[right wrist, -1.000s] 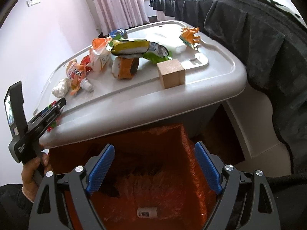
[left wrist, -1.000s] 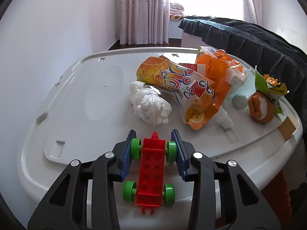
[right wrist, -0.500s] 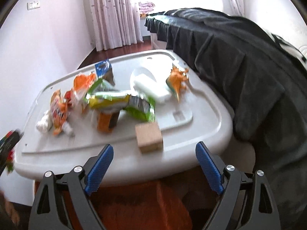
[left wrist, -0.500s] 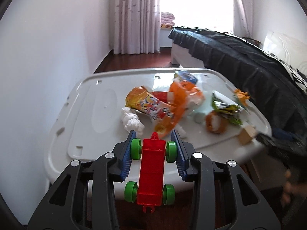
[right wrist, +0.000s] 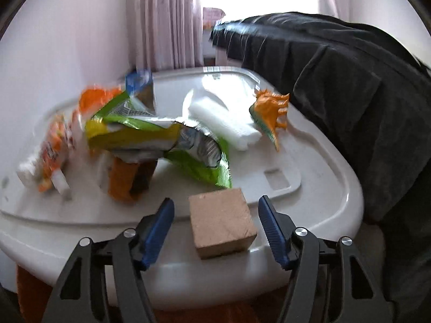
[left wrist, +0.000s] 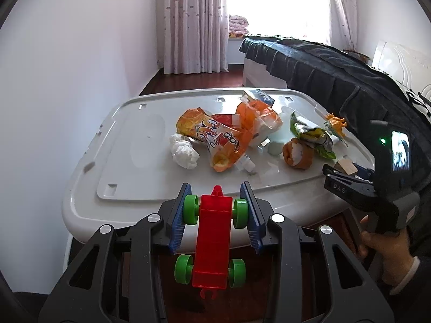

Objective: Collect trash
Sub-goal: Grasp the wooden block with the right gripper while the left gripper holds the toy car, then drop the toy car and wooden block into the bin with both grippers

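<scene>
You are clamping the toy car (left wrist: 214,238) in your left gripper (left wrist: 215,212) while your wide-open, empty right gripper (right wrist: 216,227) is straddling the block (right wrist: 221,222); center it before squeezing.

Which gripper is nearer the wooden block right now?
Right. The right gripper is open with the wooden block sitting between its fingers near the lid's edge. The left gripper, shut on the red toy car, is off the lid's opposite front corner.

Left gripper (left wrist: 217,208) fingers (left wrist: 180,216) clamp red toy car (left wrist: 214,238).
</scene>
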